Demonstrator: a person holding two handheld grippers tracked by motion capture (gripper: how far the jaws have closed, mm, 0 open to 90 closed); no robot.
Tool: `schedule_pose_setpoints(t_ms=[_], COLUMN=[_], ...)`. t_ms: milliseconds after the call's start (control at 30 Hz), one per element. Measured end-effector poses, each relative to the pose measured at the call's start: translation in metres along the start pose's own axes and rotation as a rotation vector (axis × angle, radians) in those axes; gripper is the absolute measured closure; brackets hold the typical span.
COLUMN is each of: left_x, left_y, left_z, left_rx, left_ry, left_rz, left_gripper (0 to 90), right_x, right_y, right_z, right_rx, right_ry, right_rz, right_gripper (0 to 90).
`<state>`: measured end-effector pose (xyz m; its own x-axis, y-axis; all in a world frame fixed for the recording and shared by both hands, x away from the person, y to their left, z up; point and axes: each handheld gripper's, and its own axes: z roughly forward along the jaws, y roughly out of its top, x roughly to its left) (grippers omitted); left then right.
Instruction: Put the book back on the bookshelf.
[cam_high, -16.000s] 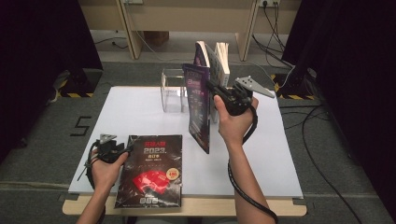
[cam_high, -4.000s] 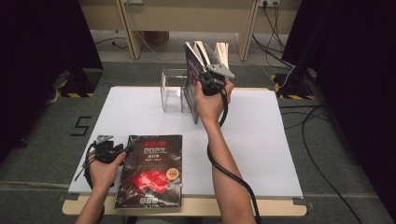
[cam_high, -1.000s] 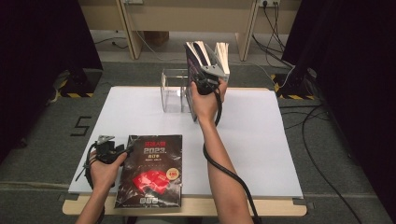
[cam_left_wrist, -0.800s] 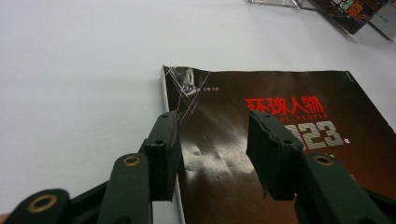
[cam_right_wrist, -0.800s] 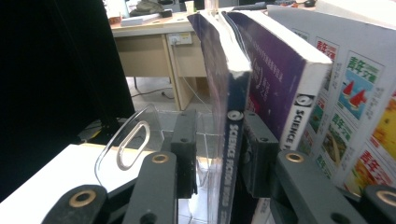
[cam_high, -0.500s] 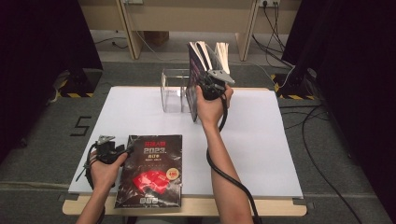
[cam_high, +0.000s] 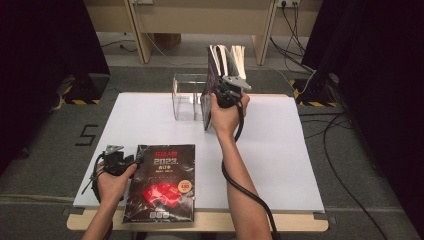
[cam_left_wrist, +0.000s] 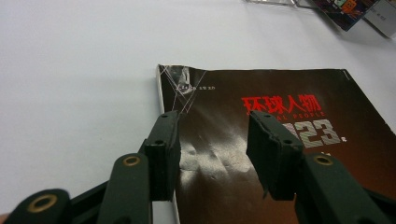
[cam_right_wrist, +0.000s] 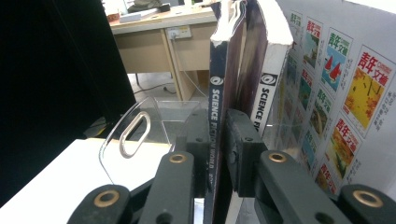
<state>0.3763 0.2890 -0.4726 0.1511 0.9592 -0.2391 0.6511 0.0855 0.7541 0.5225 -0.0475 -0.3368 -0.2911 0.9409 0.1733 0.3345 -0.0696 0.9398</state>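
Note:
A dark magazine (cam_high: 208, 102) stands upright at the clear acrylic rack (cam_high: 186, 97), at the table's far middle. Its spine (cam_right_wrist: 216, 88) reads "Science Fiction World". My right gripper (cam_high: 228, 91) (cam_right_wrist: 217, 149) has just been closing its jaws, and both pads now press on that spine. Beside it stand a white-spined magazine (cam_right_wrist: 268, 79) and one with a colourful cover (cam_right_wrist: 343, 93). A black magazine with red lettering (cam_high: 162, 182) (cam_left_wrist: 289, 93) lies flat at the front left. My left gripper (cam_high: 136, 161) (cam_left_wrist: 215, 144) rests at its left edge, open, jaws over the cover with nothing between them.
A curved clear divider with a slot (cam_right_wrist: 133, 135) rises to the left of the held magazine. The white table top (cam_high: 300, 150) ends close in front of the black magazine. Desk legs and cables (cam_high: 295, 30) lie beyond the far edge.
Sixteen seconds ago the right gripper carried the dark magazine above the table's middle; it now holds it upright at the rack. Over the last second the right hand shifted slightly. The left hand stayed put.

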Motion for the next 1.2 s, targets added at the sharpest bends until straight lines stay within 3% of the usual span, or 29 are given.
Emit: schedule_pose_setpoints(t_ms=[433,833,1200], left_x=[0.0,0.0,0.0], left_y=[0.0,-0.001,0.0], left_z=[0.001,0.001,0.001], left_rx=[0.001,0.002,0.0], left_ry=[-0.001,-0.001,-0.003], left_rz=[0.0,0.0,-0.004], left_gripper=[53.5,53.5,53.5], right_x=[0.005,0.001,-0.002], right_y=[-0.007,-0.02,-0.008], right_z=[-0.003,-0.018,-0.01], right_rx=[-0.001,-0.011,-0.017], right_ry=[-0.007,-0.022,-0.046], right_rz=[-0.019,0.008,0.001], right_gripper=[76.5,69.1,65.5])
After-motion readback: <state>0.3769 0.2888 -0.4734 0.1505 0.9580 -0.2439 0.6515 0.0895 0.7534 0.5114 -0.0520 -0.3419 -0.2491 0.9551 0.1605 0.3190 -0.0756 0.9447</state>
